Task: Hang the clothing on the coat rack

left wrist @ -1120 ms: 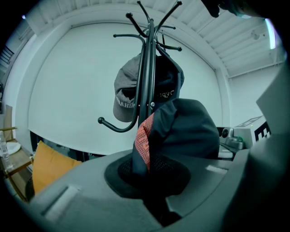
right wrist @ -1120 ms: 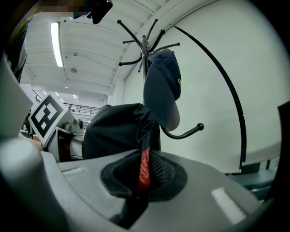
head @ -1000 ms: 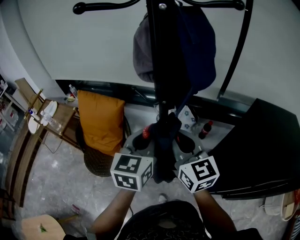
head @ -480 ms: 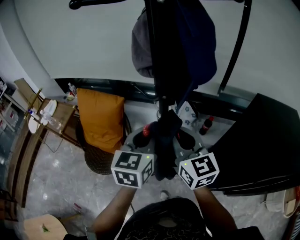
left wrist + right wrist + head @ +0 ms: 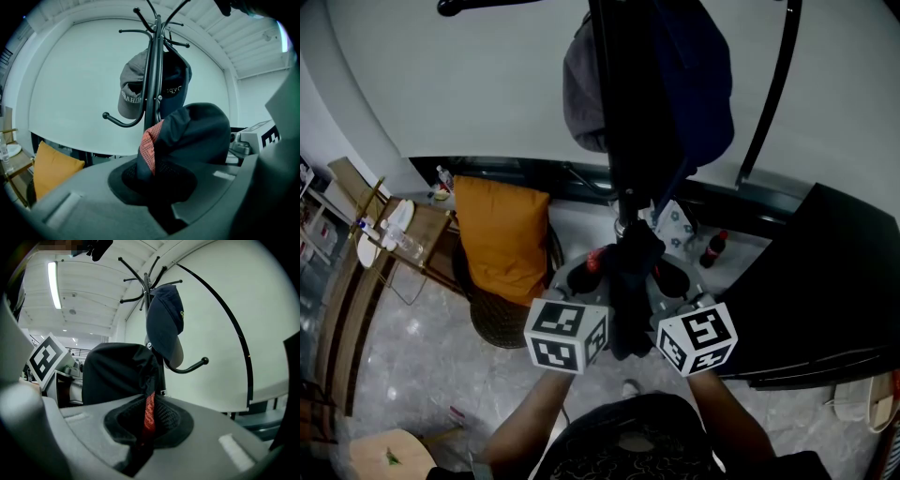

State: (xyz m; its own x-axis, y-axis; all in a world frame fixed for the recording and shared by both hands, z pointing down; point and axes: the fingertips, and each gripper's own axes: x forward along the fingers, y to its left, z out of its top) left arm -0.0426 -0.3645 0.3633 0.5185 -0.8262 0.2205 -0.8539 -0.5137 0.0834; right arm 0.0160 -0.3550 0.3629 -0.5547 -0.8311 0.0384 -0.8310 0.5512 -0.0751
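The left gripper (image 5: pixel 157 187) and right gripper (image 5: pixel 145 430) both pinch the bunched dark navy cloth garment with red mesh trim (image 5: pixel 628 300), held between them just before the black metal coat rack (image 5: pixel 623 122), whose free hooks (image 5: pixel 134 32) rise above, equally near both.

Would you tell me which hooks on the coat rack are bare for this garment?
Bare: the lower curved hook below the grey cap, and the top prongs. Crowded: the upper pole, holding it and the navy cap.
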